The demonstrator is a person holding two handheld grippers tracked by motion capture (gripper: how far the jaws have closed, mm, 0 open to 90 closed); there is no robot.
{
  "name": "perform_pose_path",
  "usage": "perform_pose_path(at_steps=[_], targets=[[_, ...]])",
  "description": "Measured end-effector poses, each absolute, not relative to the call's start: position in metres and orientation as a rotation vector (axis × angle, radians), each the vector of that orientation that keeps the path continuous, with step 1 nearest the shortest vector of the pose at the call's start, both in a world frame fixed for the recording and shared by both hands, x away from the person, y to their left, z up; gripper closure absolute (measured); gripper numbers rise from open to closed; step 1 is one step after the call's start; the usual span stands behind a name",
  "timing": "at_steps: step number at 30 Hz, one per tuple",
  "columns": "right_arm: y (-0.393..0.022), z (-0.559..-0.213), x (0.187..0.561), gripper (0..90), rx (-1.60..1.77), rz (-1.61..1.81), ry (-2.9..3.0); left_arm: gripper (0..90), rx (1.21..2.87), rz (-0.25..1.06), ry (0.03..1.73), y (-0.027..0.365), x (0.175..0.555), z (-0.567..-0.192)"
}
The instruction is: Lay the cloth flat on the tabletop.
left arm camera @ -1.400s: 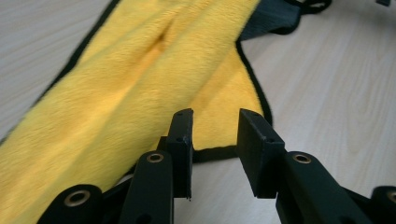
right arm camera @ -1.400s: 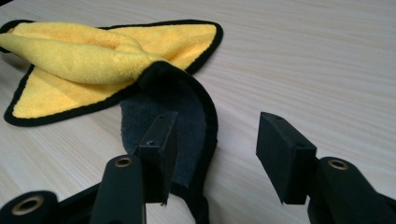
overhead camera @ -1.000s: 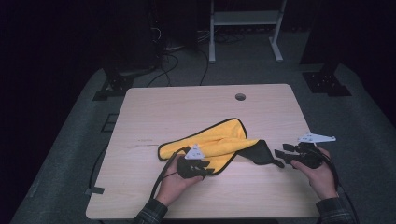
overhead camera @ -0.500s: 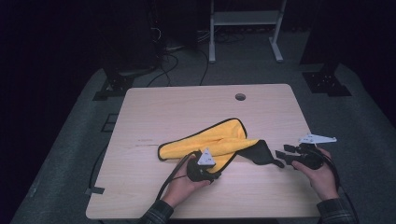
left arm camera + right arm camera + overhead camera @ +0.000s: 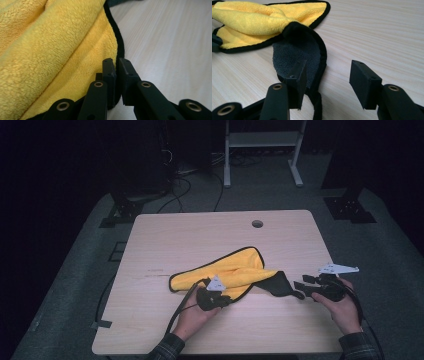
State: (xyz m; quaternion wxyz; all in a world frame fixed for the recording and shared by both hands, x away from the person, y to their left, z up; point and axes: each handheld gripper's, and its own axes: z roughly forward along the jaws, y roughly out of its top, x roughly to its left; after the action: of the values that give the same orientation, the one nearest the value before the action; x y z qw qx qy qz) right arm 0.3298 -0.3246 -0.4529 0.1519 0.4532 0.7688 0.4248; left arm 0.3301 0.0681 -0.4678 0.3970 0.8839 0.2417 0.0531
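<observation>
High view: a pale wooden table (image 5: 165, 240) with a round cable hole (image 5: 257, 224) near its far edge carries a crumpled yellow microfibre cloth (image 5: 230, 270) with black edging. The cloth lies a little toward the near edge from the table's middle, stretched from left to right, and its dark grey underside is turned up at the right end as a flap (image 5: 280, 284) pointing toward the near right corner.

The person's left hand (image 5: 192, 317) comes in over the near edge and holds the left gripper (image 5: 226, 299) at the cloth's near hem. In the left gripper view its jaws have just been closing and now stand almost together, with the black edging (image 5: 117, 45) of the cloth running into the narrow slit between them; the gripper (image 5: 117, 72) pinches that hem, yellow pile to one side and bare wood to the other.

The right hand (image 5: 345, 307) rests near the right edge with the right gripper (image 5: 300, 289) aimed at the grey flap. In the right gripper view its jaws stand apart, the gripper (image 5: 328, 80) gripping nothing: one jaw overlaps the flap (image 5: 297, 53), the other is over bare wood.
</observation>
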Motion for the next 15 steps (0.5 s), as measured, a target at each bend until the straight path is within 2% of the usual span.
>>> perform_pose_path(at_steps=[8,15], targets=[[-0.325,-0.454,0.33,46.8,1.298,1.221,2.21,84.1,2.048,0.126,0.657,0.109,0.331,-0.435],[-0.321,-0.455,0.331,46.7,1.273,1.218,2.232,84.5,1.916,0.205,0.786,0.167,0.34,-0.419]])
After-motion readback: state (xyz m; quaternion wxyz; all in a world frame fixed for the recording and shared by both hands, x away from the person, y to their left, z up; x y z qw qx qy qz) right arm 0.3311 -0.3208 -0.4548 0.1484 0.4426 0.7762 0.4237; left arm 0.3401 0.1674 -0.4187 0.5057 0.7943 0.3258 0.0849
